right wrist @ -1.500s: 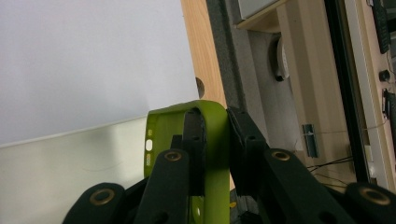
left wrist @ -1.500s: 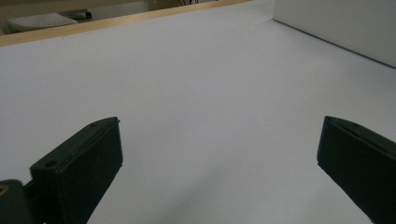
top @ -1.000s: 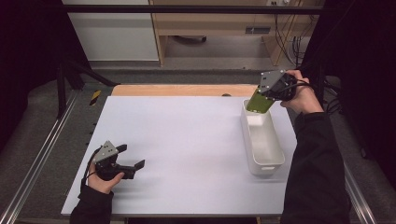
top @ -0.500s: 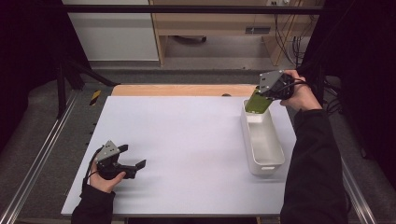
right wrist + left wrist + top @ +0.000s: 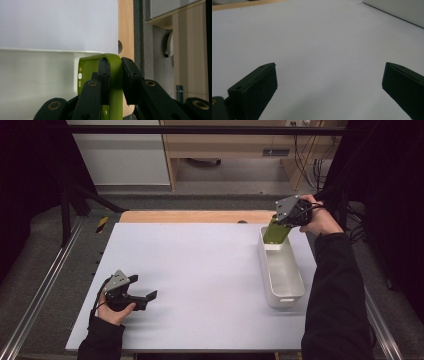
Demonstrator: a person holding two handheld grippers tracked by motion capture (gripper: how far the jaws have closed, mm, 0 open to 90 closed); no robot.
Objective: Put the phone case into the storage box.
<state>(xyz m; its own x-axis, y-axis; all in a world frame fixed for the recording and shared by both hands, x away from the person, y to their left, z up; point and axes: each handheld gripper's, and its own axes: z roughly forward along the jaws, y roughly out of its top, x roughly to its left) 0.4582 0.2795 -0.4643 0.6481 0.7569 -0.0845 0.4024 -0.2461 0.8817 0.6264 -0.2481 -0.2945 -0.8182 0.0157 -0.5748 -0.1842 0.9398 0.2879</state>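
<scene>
Item 1: lime-green plastic phone case (image 5: 276,233). Your right gripper (image 5: 286,218) holds it at the upper right of the high view, above the far end of the bin, hanging downward from the jaws. In the right gripper view the lime-green plastic phone case (image 5: 113,82) stands edge-on at lower centre, one wall pinched between the two black jaws, small cut-outs visible on its left face.

Item 2: long white rectangular plastic bin (image 5: 282,270). It lies at the right of the high view on the table, its long side running away from you. In the right gripper view its pale inner wall (image 5: 37,82) takes up the left half, just behind the case.

Item 3: your left gripper (image 5: 145,295). It sits at the lower left of the high view, low over the table, well apart from the bin. In the left gripper view its jaws stand wide apart at the bottom corners with nothing between them.

Item 4: white table top (image 5: 190,265). A light wooden strip (image 5: 190,216) borders its far edge.
</scene>
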